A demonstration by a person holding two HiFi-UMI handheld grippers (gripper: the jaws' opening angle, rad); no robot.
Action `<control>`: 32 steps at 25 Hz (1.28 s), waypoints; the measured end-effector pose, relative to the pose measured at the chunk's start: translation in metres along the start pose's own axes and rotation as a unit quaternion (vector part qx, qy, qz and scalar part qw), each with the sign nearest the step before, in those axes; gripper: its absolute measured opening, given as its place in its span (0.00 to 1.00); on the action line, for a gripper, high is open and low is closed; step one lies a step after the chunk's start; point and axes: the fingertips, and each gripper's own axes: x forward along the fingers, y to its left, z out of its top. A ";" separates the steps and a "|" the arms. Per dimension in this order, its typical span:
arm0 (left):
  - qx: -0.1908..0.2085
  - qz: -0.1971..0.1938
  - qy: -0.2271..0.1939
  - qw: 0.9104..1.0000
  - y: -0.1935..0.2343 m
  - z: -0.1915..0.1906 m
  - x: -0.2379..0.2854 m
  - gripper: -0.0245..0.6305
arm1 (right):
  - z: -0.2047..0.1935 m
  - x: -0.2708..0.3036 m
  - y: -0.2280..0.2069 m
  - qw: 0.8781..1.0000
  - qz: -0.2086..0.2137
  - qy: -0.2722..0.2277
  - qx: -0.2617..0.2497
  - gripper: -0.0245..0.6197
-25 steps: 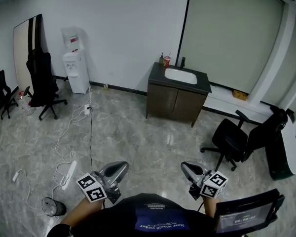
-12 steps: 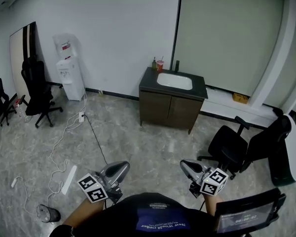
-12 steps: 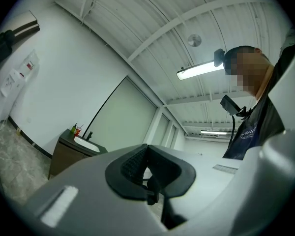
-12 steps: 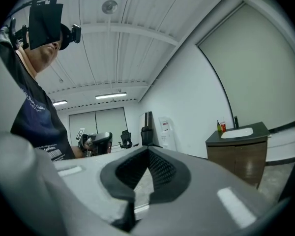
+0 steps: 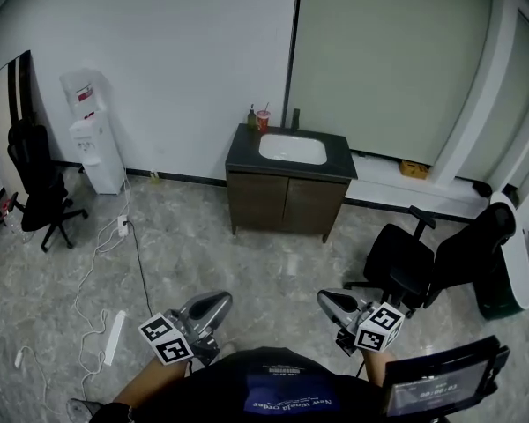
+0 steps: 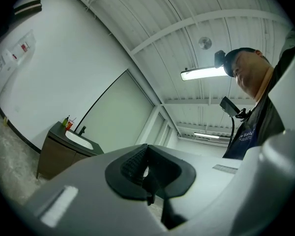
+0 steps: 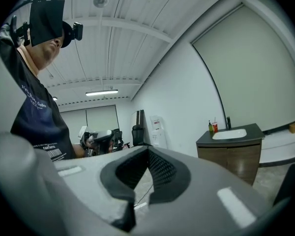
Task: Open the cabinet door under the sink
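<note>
**A:** Where is the cabinet under the sink?

**B:** It is in the upper middle of the head view. A dark brown wooden cabinet (image 5: 285, 204) stands against the white wall. A white sink basin (image 5: 293, 149) is set into its dark table top (image 5: 337, 167). Its two doors (image 5: 257, 203) lie flat and closed.

**A:** Anything on top?

**B:** A red cup (image 5: 263, 120), a small green bottle (image 5: 251, 118) and a black tap (image 5: 294, 117) stand along the back edge, behind the basin.

**A:** And the claws?

**B:** Both sit low in the frame, well apart from the cabinet, with grey stone-patterned floor (image 5: 247, 263) in between. The left claw (image 5: 215, 304) is lower left of centre. Its jaws are pressed together with nothing between them. The right claw (image 5: 328, 300) is lower right of centre. Its jaws also meet at the tips and grip nothing. Each one points towards the cabinet side of the room.

**A:** What else is around?

**B:** A white water dispenser (image 5: 93, 139) stands at the upper left, with a black office chair (image 5: 37, 183) beside it. A second black office chair (image 5: 419, 258) is to the right of the cabinet. A white power strip (image 5: 115, 337) lies on the floor at the lower left.
</note>
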 end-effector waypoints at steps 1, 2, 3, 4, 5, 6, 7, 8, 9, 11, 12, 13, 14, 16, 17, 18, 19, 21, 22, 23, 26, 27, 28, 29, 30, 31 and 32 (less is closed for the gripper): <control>-0.002 -0.008 0.001 1.000 0.014 0.005 0.005 0.04 | 0.005 0.010 -0.007 1.000 -0.009 -0.002 -0.001 0.04; -0.003 -0.015 0.003 1.000 0.028 0.011 0.010 0.04 | 0.010 0.020 -0.015 1.000 -0.019 -0.005 -0.002 0.04; -0.005 -0.023 0.004 1.000 0.041 0.018 0.015 0.04 | 0.015 0.031 -0.021 1.000 -0.028 -0.008 0.000 0.04; -0.006 -0.030 0.006 0.999 0.054 0.025 0.019 0.04 | 0.019 0.042 -0.026 0.999 -0.035 -0.010 0.002 0.04; -0.006 -0.038 0.008 0.999 0.065 0.033 0.021 0.04 | 0.022 0.054 -0.028 0.999 -0.040 -0.011 0.002 0.04; -0.003 -0.045 0.010 0.999 0.076 0.040 0.022 0.04 | 0.024 0.065 -0.029 0.999 -0.043 -0.010 0.000 0.04; -0.001 -0.051 0.011 0.999 0.088 0.048 0.023 0.04 | 0.027 0.077 -0.031 0.999 -0.047 -0.008 -0.003 0.04; 0.000 -0.056 0.013 0.998 0.103 0.056 0.024 0.04 | 0.032 0.091 -0.036 0.999 -0.052 -0.008 -0.004 0.04; -0.001 -0.060 0.015 0.998 0.121 0.065 0.027 0.04 | 0.037 0.107 -0.043 0.998 -0.058 -0.009 -0.004 0.04; -0.007 -0.067 0.018 0.998 0.159 0.081 0.035 0.04 | 0.046 0.141 -0.058 0.998 -0.067 -0.011 -0.001 0.04; -0.010 -0.069 0.020 0.997 0.173 0.086 0.038 0.04 | 0.049 0.154 -0.063 0.998 -0.070 -0.010 -0.002 0.04; -0.011 -0.072 0.022 0.997 0.182 0.089 0.040 0.04 | 0.051 0.162 -0.067 0.997 -0.073 -0.008 -0.004 0.04; -0.011 -0.074 0.023 0.997 0.187 0.091 0.041 0.04 | 0.052 0.167 -0.069 0.997 -0.075 -0.007 -0.005 0.04; -0.009 -0.074 0.025 0.997 0.194 0.094 0.042 0.04 | 0.054 0.174 -0.074 0.997 -0.078 -0.008 -0.002 0.04; -0.009 -0.073 0.024 0.997 0.197 0.096 0.042 0.04 | 0.055 0.177 -0.076 0.997 -0.078 -0.008 -0.001 0.04; -0.008 -0.072 0.023 0.997 0.199 0.097 0.043 0.04 | 0.056 0.179 -0.077 0.997 -0.077 -0.007 -0.001 0.04; -0.007 -0.071 0.021 0.997 0.199 0.098 0.042 0.04 | 0.056 0.179 -0.077 0.997 -0.075 -0.005 -0.003 0.04; -0.002 -0.067 0.019 0.998 0.197 0.098 0.037 0.04 | 0.054 0.178 -0.076 0.997 -0.072 -0.005 -0.008 0.04; 0.000 -0.063 0.019 0.998 0.198 0.098 0.034 0.04 | 0.053 0.178 -0.076 0.997 -0.070 -0.007 -0.008 0.04; -0.001 -0.058 0.019 0.998 0.200 0.098 0.032 0.04 | 0.053 0.180 -0.078 0.998 -0.068 -0.009 -0.006 0.04; -0.003 -0.040 0.022 0.999 0.229 0.100 0.056 0.04 | 0.059 0.200 -0.116 0.998 -0.055 -0.011 0.002 0.04; 0.001 -0.033 0.023 0.999 0.241 0.101 0.070 0.04 | 0.061 0.208 -0.134 0.999 -0.049 -0.010 0.003 0.04; 0.006 -0.026 0.023 0.999 0.251 0.100 0.082 0.04 | 0.064 0.214 -0.150 0.999 -0.041 -0.011 0.005 0.04; 0.012 -0.016 0.022 1.000 0.258 0.100 0.092 0.04 | 0.065 0.219 -0.163 0.999 -0.033 -0.011 0.006 0.04; 0.017 -0.005 0.021 1.000 0.263 0.099 0.101 0.04 | 0.067 0.221 -0.175 1.000 -0.025 -0.010 0.006 0.04; 0.022 0.008 0.019 1.000 0.269 0.098 0.110 0.04 | 0.068 0.223 -0.187 1.000 -0.017 -0.009 0.004 0.04; 0.025 0.021 0.018 0.999 0.273 0.095 0.121 0.04 | 0.071 0.224 -0.201 1.000 -0.009 -0.008 0.002 0.04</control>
